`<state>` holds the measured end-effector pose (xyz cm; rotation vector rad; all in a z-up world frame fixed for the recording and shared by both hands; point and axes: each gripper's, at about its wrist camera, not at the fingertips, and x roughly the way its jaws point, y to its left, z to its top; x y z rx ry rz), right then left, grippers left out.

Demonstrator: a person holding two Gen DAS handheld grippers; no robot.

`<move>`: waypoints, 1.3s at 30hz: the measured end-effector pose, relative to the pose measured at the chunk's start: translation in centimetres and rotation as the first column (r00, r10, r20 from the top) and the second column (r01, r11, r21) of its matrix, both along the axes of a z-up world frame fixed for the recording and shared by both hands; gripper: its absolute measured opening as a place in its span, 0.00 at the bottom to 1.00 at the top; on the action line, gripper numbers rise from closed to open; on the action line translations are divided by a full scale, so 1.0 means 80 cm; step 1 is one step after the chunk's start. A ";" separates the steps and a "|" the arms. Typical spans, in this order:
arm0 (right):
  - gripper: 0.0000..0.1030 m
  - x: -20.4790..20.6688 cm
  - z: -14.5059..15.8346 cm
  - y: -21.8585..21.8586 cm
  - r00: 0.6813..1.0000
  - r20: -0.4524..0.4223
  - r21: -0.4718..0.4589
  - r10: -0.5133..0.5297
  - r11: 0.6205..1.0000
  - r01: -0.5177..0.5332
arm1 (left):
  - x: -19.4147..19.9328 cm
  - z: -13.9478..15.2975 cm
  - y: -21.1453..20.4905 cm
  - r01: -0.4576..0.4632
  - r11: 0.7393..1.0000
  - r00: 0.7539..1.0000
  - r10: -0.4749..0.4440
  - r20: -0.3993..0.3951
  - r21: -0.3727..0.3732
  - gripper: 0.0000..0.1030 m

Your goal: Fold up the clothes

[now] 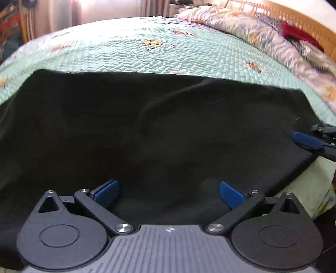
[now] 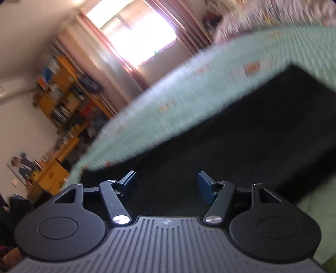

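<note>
black garment [image 1: 159, 130] spread flat on the bed [image 1: 130, 52], near its front edge | my left gripper [image 1: 169, 192] over the cloth, jaws wide apart, nothing between them | my right gripper [image 2: 167, 187] above the garment's edge, jaws partly open, gripping nothing | crumpled quilt [image 1: 252, 27] by the headboard

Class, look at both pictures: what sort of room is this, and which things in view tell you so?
Most likely a bedroom in a home. A bed with a green quilt fills the view, pillows lie against a wooden headboard, and a curtained window and cluttered shelves stand behind. A black garment lies spread on the quilt.
</note>
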<state>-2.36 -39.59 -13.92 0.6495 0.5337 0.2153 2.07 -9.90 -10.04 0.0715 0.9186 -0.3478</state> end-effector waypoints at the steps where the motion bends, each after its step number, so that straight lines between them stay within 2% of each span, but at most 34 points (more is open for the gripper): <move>1: 0.64 0.003 -0.007 -0.002 1.000 -0.019 0.015 -0.008 1.000 0.008 | 0.002 0.001 0.001 -0.003 1.000 1.000 0.003 -0.005 -0.005 0.99; 2: 0.64 0.001 -0.011 -0.006 1.000 -0.011 0.038 -0.009 0.999 0.009 | 0.005 0.001 0.003 -0.007 1.000 1.000 0.007 -0.011 -0.012 0.99; 5: 0.64 -0.009 0.001 -0.007 1.000 -0.018 0.017 -0.026 1.000 0.026 | 0.002 0.005 0.008 -0.018 1.000 1.000 0.017 -0.013 -0.021 0.99; 8: 0.64 -0.021 0.018 0.002 1.000 0.026 0.010 0.011 1.000 -0.011 | -0.010 0.017 0.003 -0.011 1.000 1.000 0.011 0.007 -0.016 0.97; 11: 0.65 -0.021 0.026 0.025 0.993 0.061 -0.008 0.105 0.994 -0.105 | -0.022 0.023 -0.005 0.044 0.999 0.998 -0.044 0.037 -0.019 0.97; 13: 0.67 -0.020 0.029 0.042 0.983 0.074 -0.021 0.168 0.986 -0.166 | -0.021 0.015 -0.003 0.044 0.999 0.999 -0.044 0.016 -0.016 0.97; 15: 0.67 -0.017 0.015 0.047 0.983 0.047 -0.020 0.177 0.984 -0.176 | -0.018 0.006 0.006 0.011 0.999 1.000 -0.011 0.006 -0.045 0.99; 18: 0.65 -0.012 -0.004 0.055 0.982 0.008 -0.018 0.190 0.982 -0.190 | -0.017 0.006 0.010 0.013 0.999 1.000 -0.013 0.013 -0.046 0.99; 21: 0.65 -0.013 0.006 0.054 0.983 -0.011 -0.013 0.186 0.982 -0.186 | -0.015 0.012 0.010 -0.005 0.998 1.000 0.006 0.011 -0.058 0.97; 24: 0.66 -0.016 0.019 0.052 0.982 0.016 0.035 0.188 0.982 -0.188 | -0.021 0.028 0.014 -0.006 0.998 0.999 0.009 0.051 -0.064 0.95; 27: 0.66 -0.011 0.038 0.062 0.973 0.072 0.044 0.219 0.974 -0.222 | -0.026 0.046 0.020 -0.003 0.998 0.992 0.011 0.124 -0.068 0.95; 30: 0.67 0.006 0.050 0.087 0.955 0.086 0.038 0.285 0.956 -0.289 | -0.017 0.043 0.031 -0.075 0.995 0.991 0.083 0.105 -0.071 0.95; 32: 0.67 0.020 0.045 0.109 0.939 0.065 0.030 0.337 0.940 -0.339 | -0.013 0.029 0.043 -0.137 0.988 0.988 0.141 0.057 -0.070 0.95; 33: 0.67 0.026 0.035 0.119 0.936 0.028 0.025 0.350 0.936 -0.351 | -0.011 0.019 0.048 -0.161 0.985 0.986 0.163 0.027 -0.064 0.95; 35: 0.67 0.037 0.013 0.139 0.927 -0.045 0.016 0.373 0.928 -0.373 | -0.014 0.006 0.050 -0.154 0.987 0.987 0.155 0.034 -0.043 0.97; 38: 0.67 0.026 0.008 0.145 0.924 -0.008 -0.052 0.382 0.923 -0.382 | -0.015 0.003 0.045 -0.130 0.991 0.990 0.131 0.046 -0.011 0.99; 39: 0.67 0.026 0.010 0.144 0.926 -0.012 -0.040 0.378 0.925 -0.378 | -0.014 0.004 0.047 -0.133 0.991 0.990 0.133 0.043 -0.013 0.99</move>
